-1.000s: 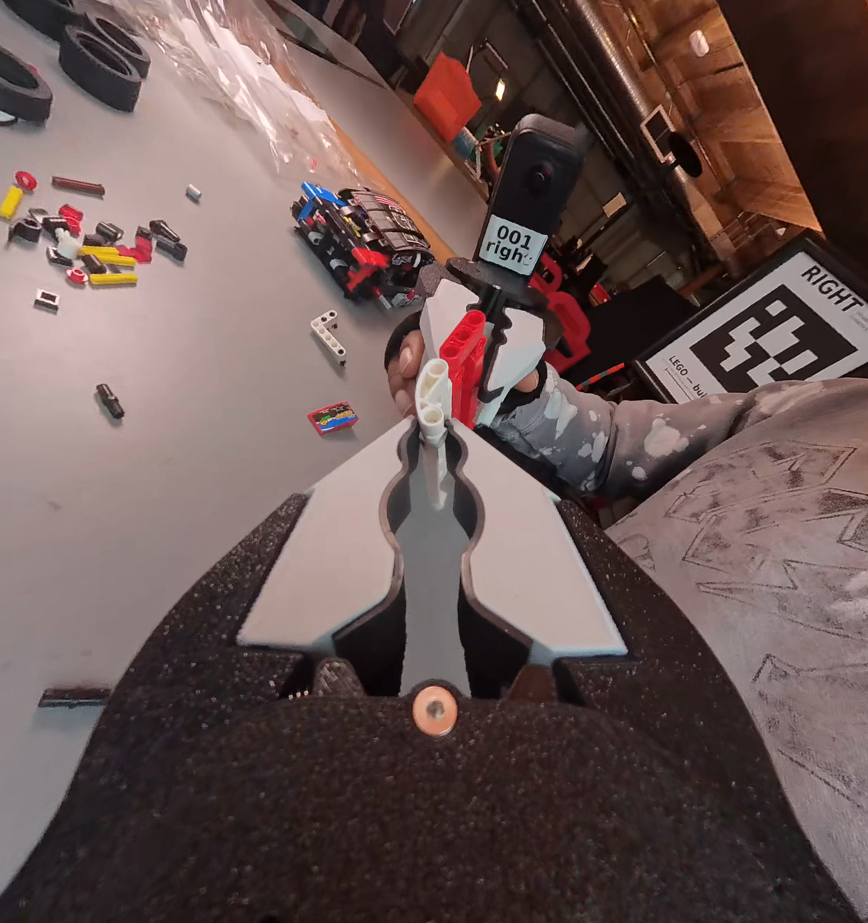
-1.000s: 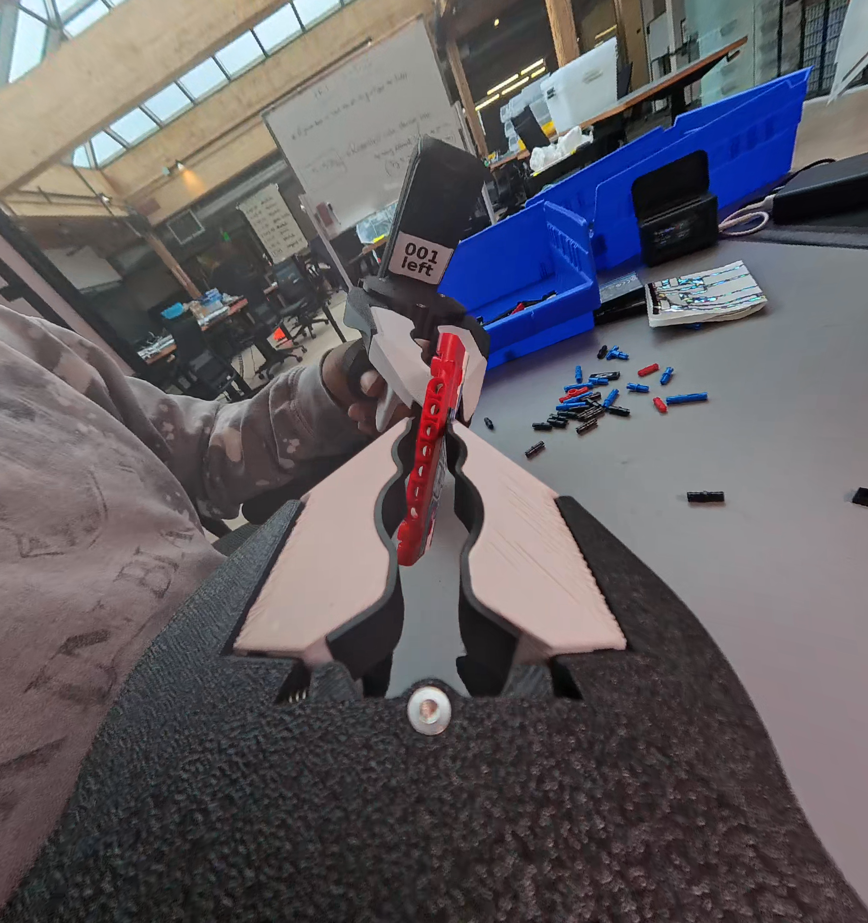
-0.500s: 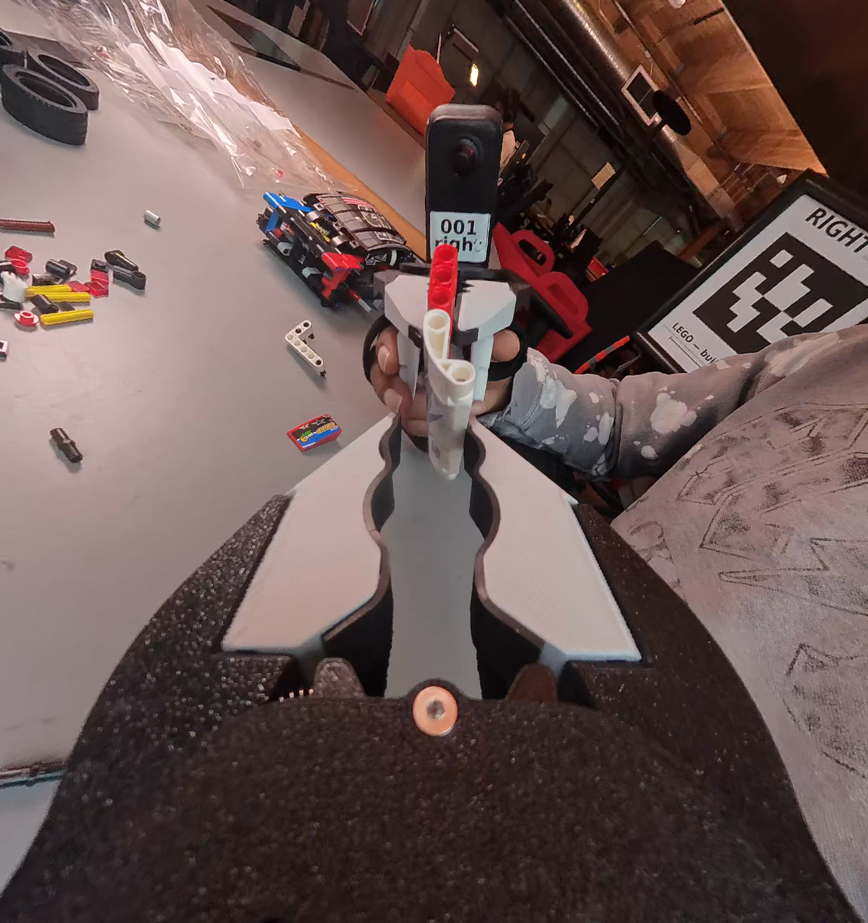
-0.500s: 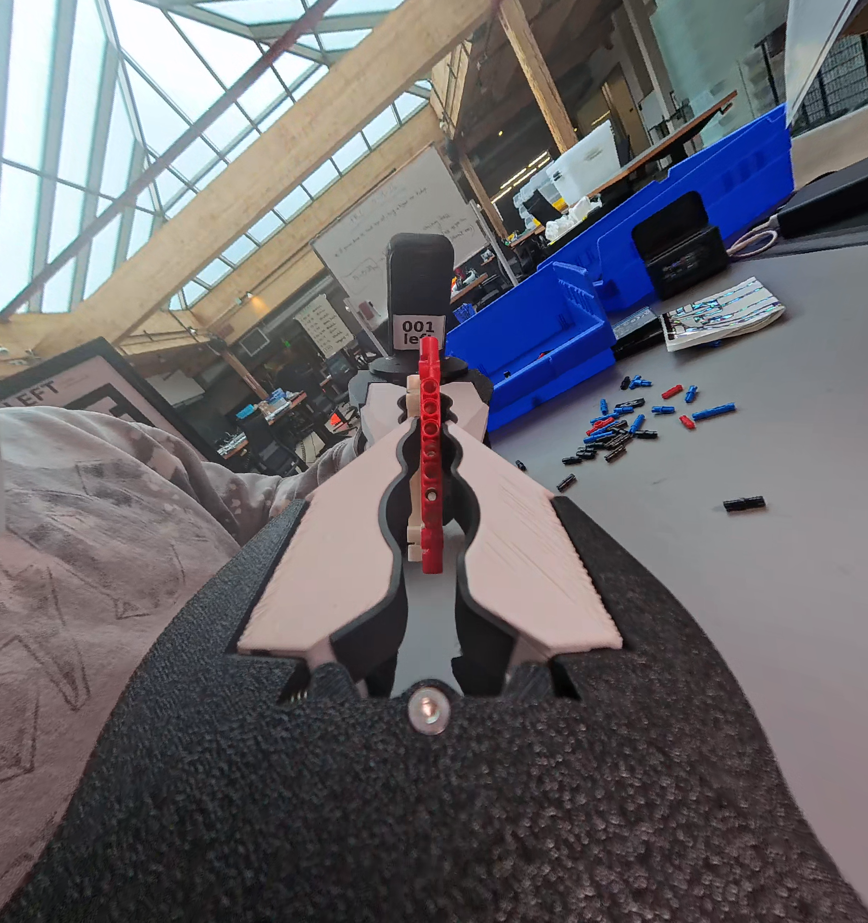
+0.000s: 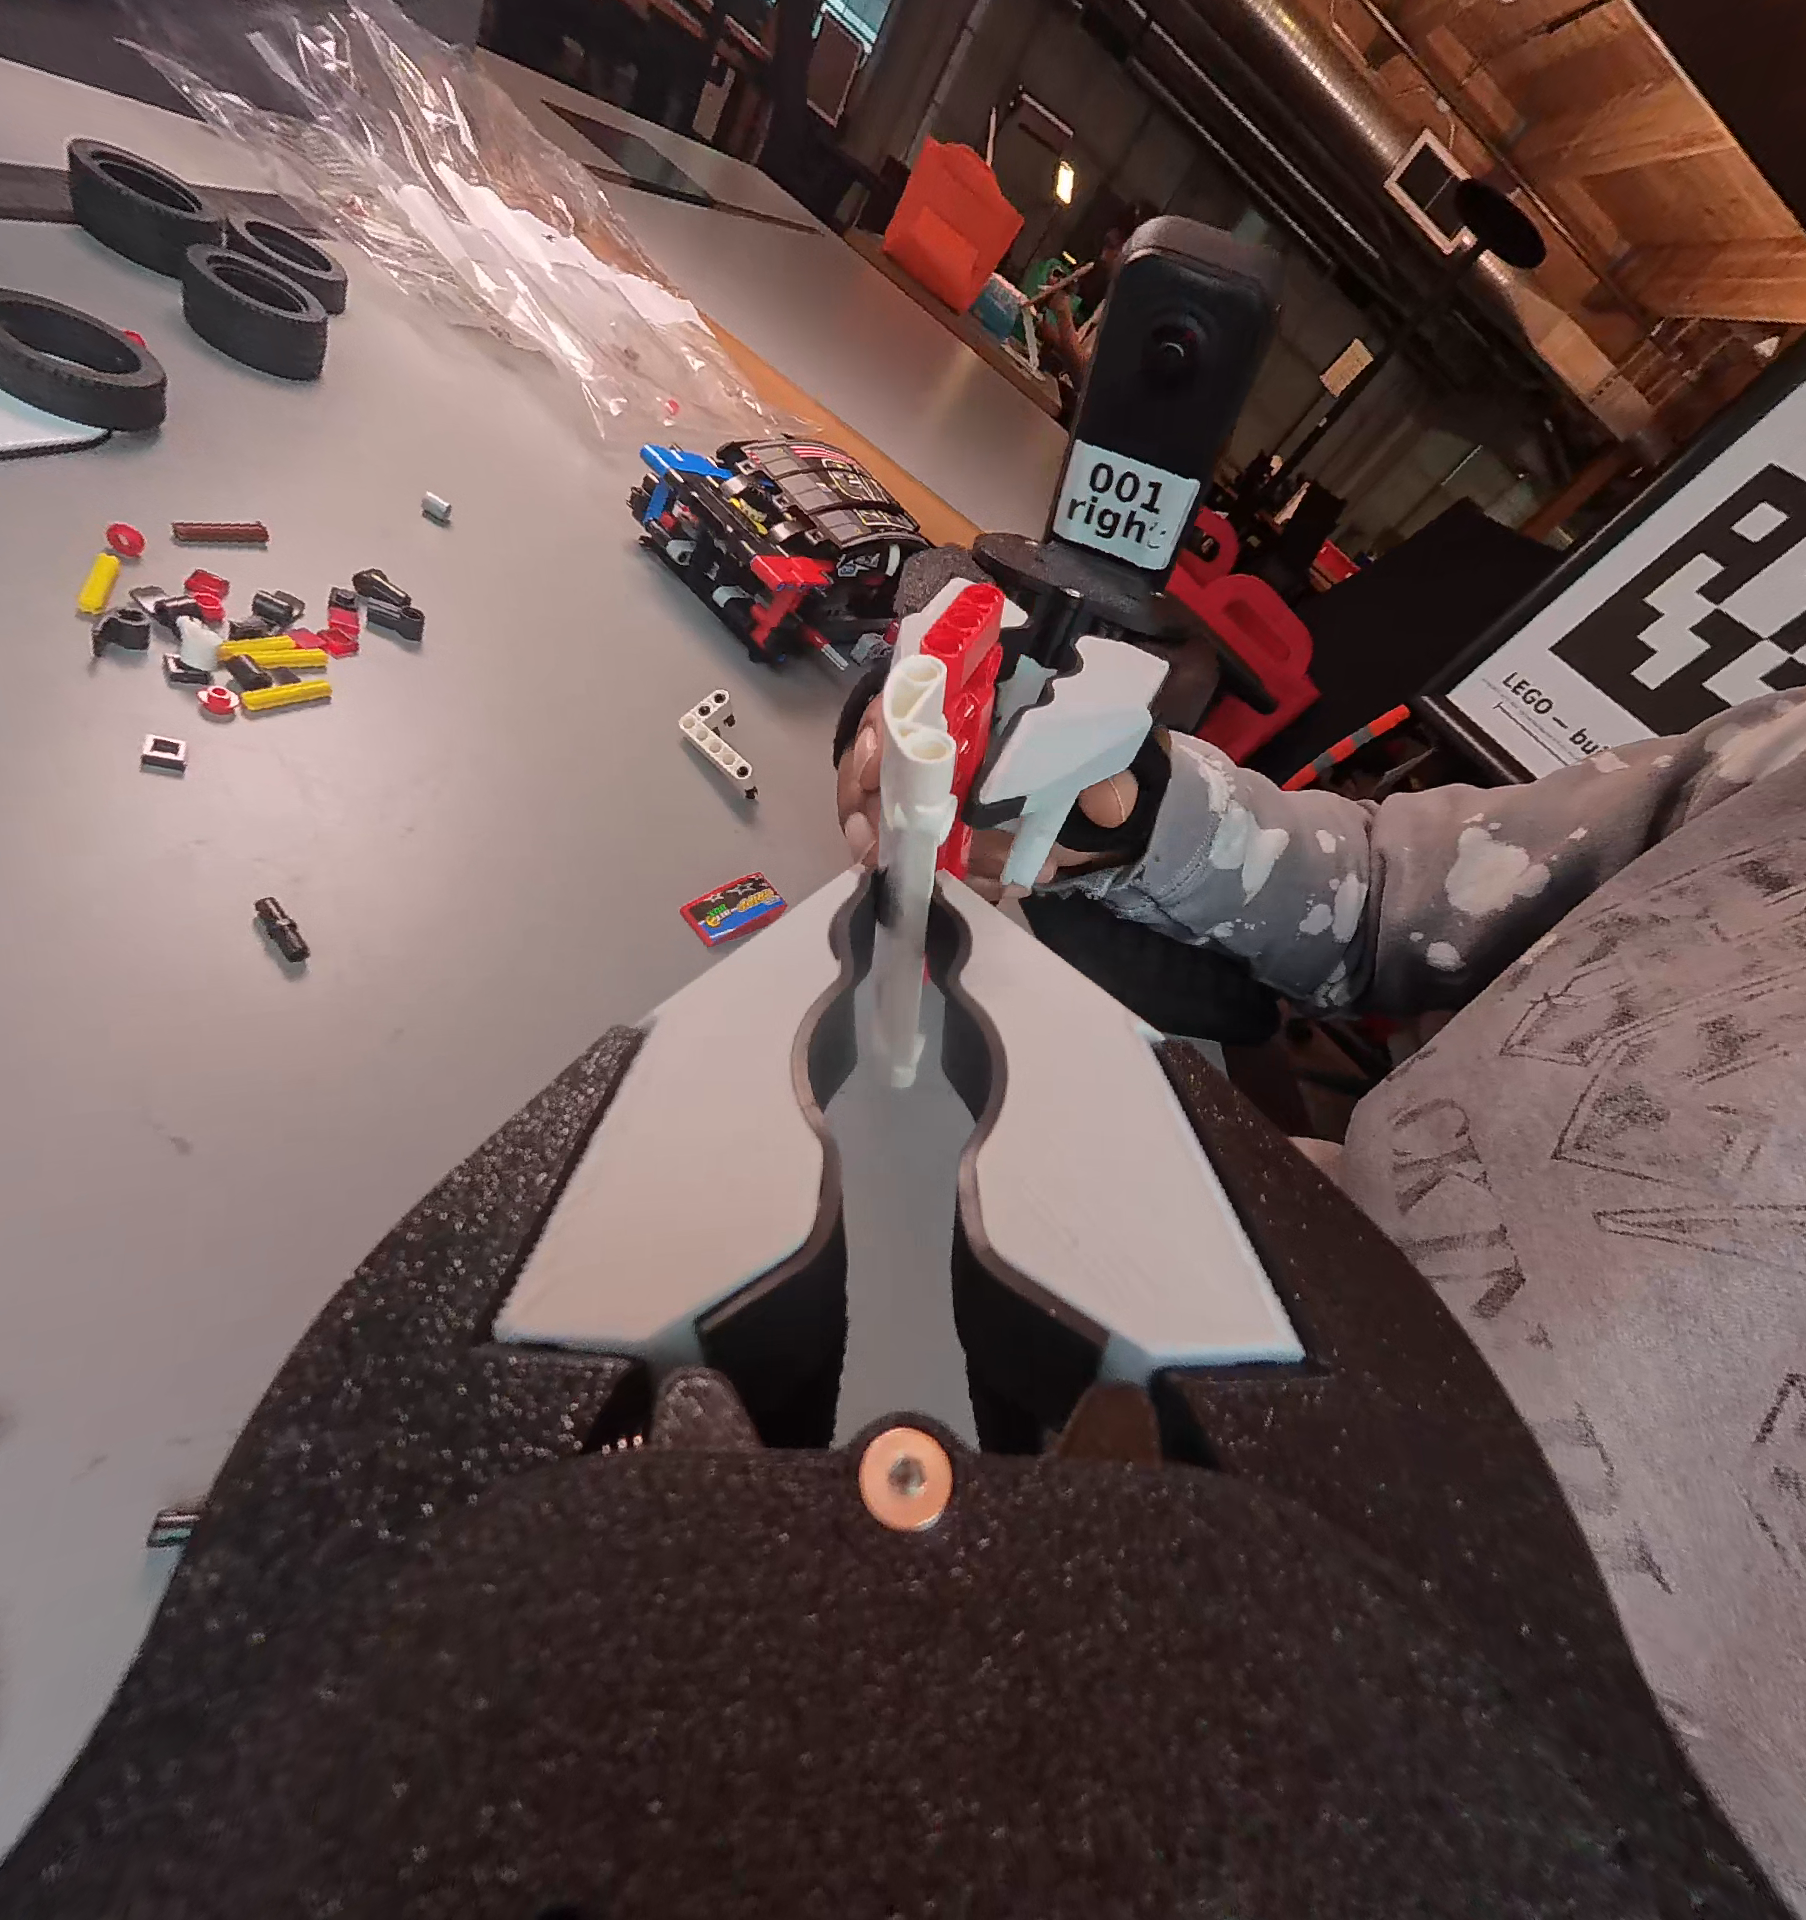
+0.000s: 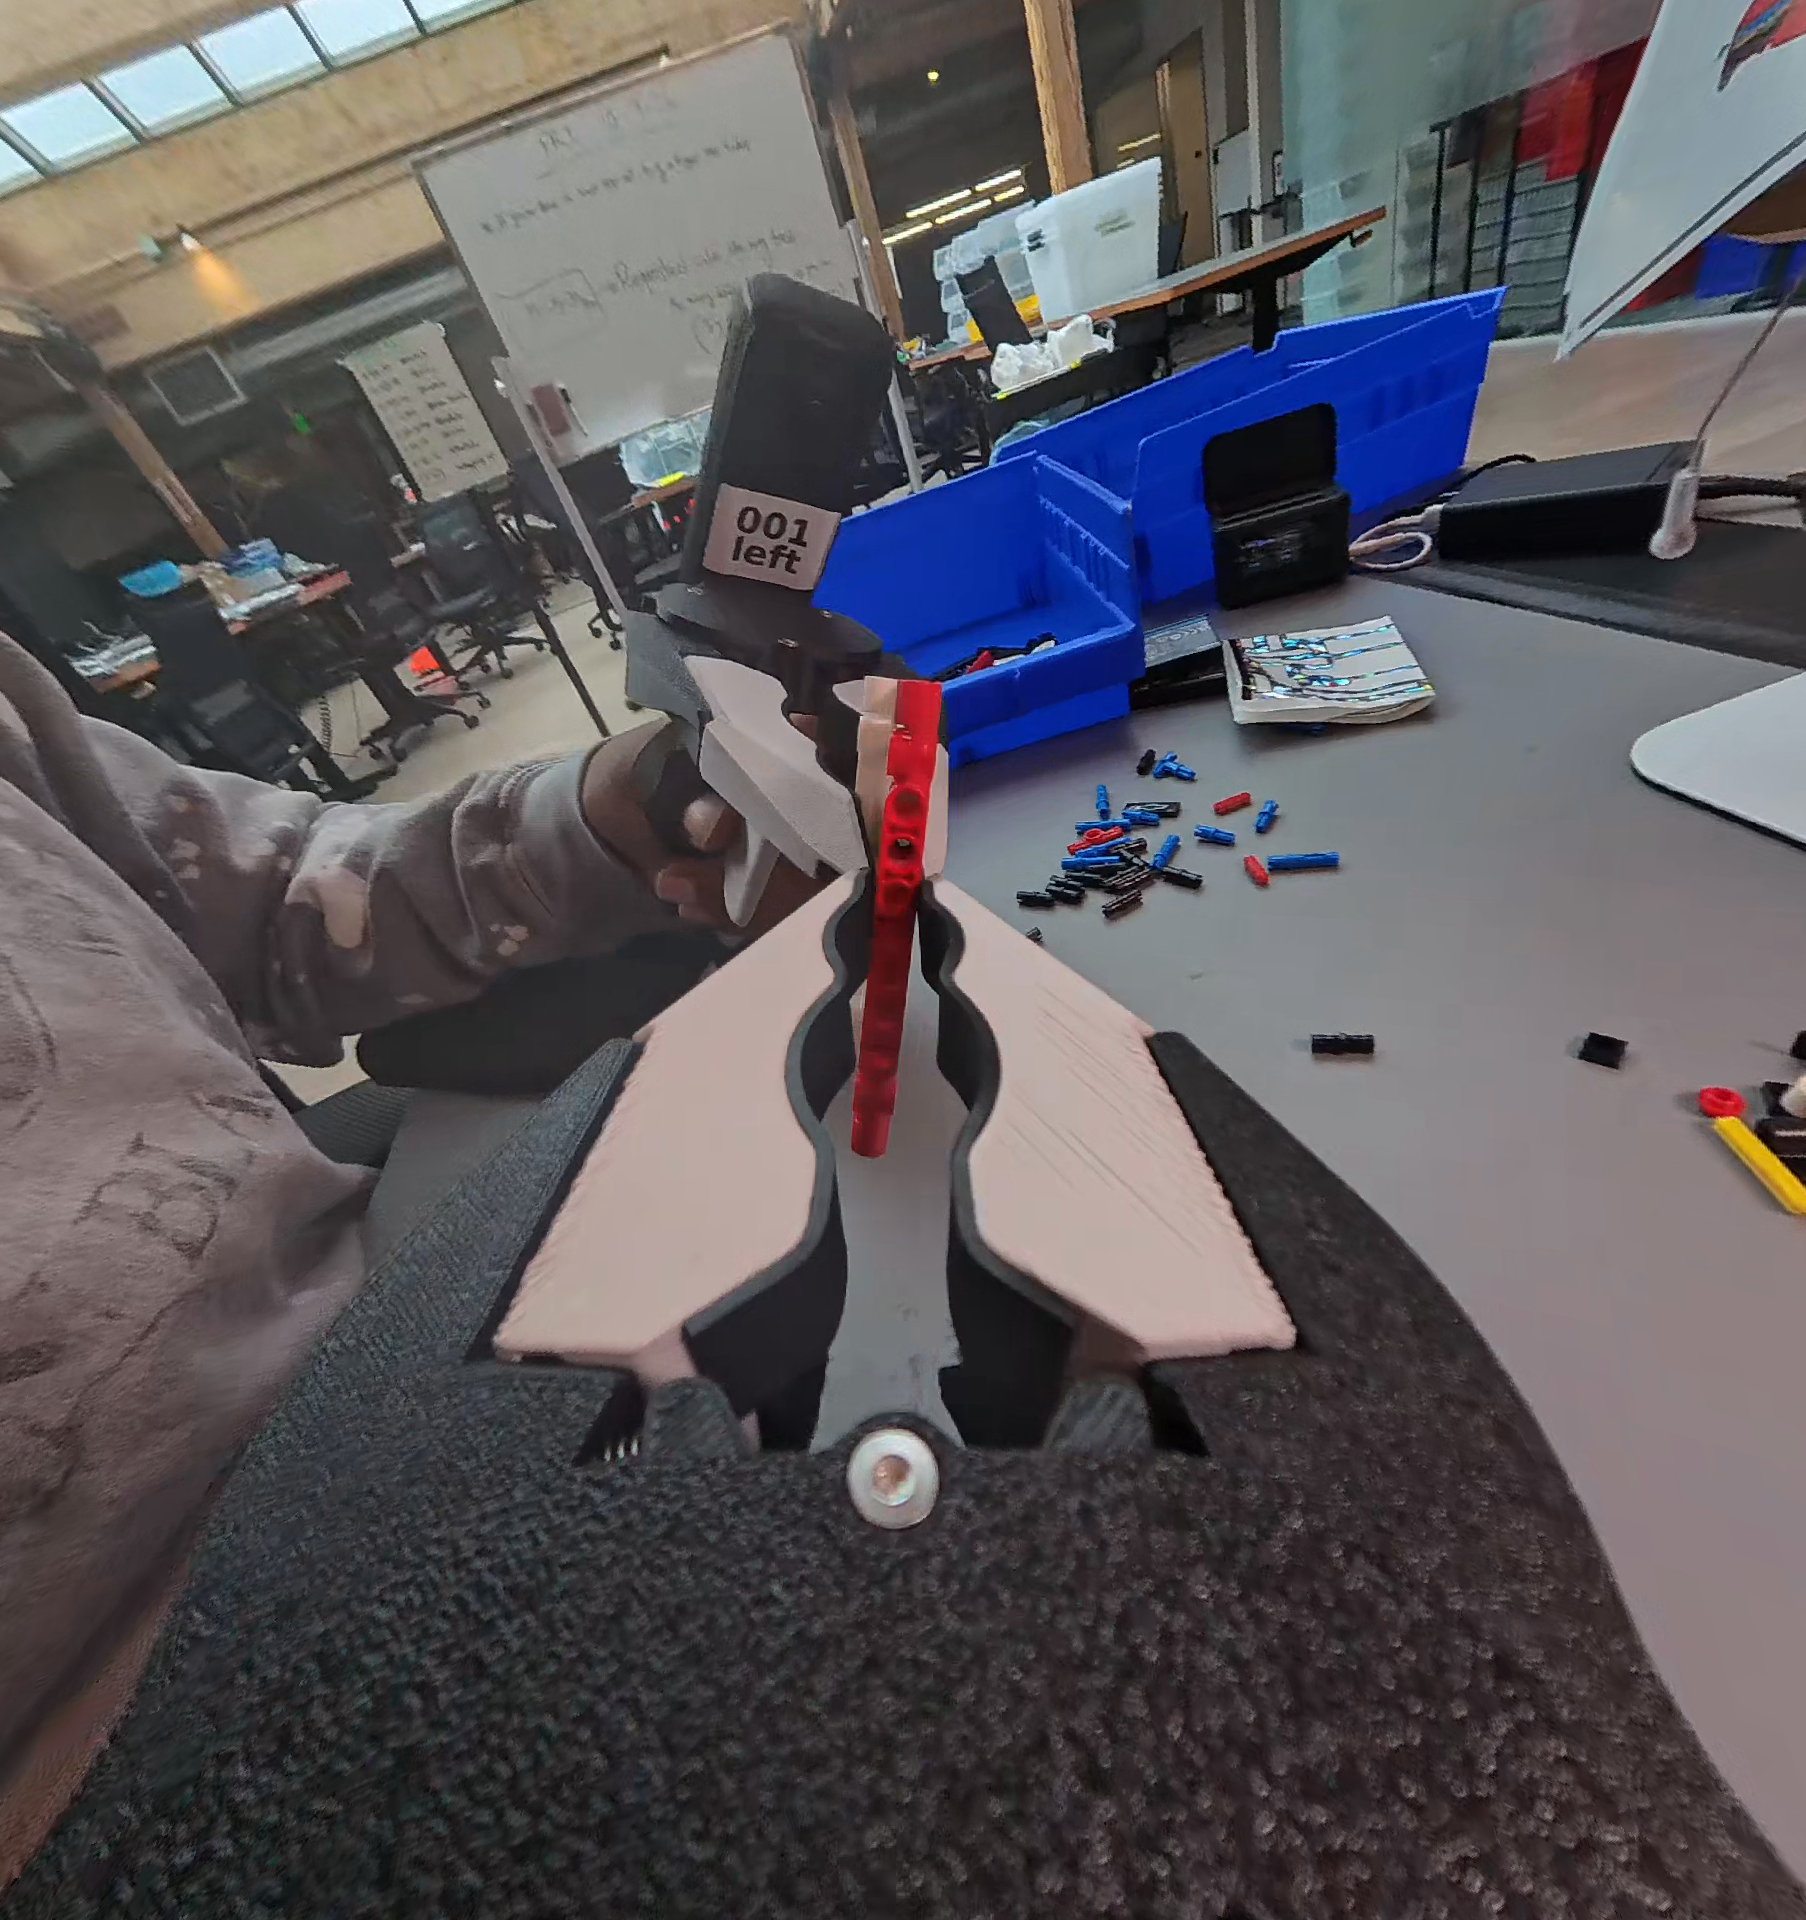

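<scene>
My left gripper (image 5: 901, 894) is shut on a white toy-brick beam (image 5: 909, 831) that stands up between its tips. My right gripper (image 6: 894, 883) is shut on a long red holed beam (image 6: 891, 966). The two grippers face each other above the grey table, and the white and red beams sit side by side, touching or nearly so. In the left wrist view the red beam (image 5: 966, 675) shows just behind the white one, held by the right gripper's white fingers (image 5: 1075, 727). In the right wrist view the white beam (image 6: 873, 727) shows behind the red one.
A half-built toy car (image 5: 774, 540), an L-shaped white beam (image 5: 717, 727), a small printed tile (image 5: 733, 906), a pile of small parts (image 5: 244, 634) and black tyres (image 5: 255, 301) lie on the table. Blue bins (image 6: 992, 613), blue and black pins (image 6: 1138, 842) and a booklet (image 6: 1325, 675) lie to the right. Less than 4 cm separates the two grippers' tips. The small printed tile (image 5: 733, 906) lies around 12 centimetres away from my right fingertips.
Both grippers tilted back down from the skyward pose of half a second ago. The red and white beams stay held together; each gripper keeps its grip.
</scene>
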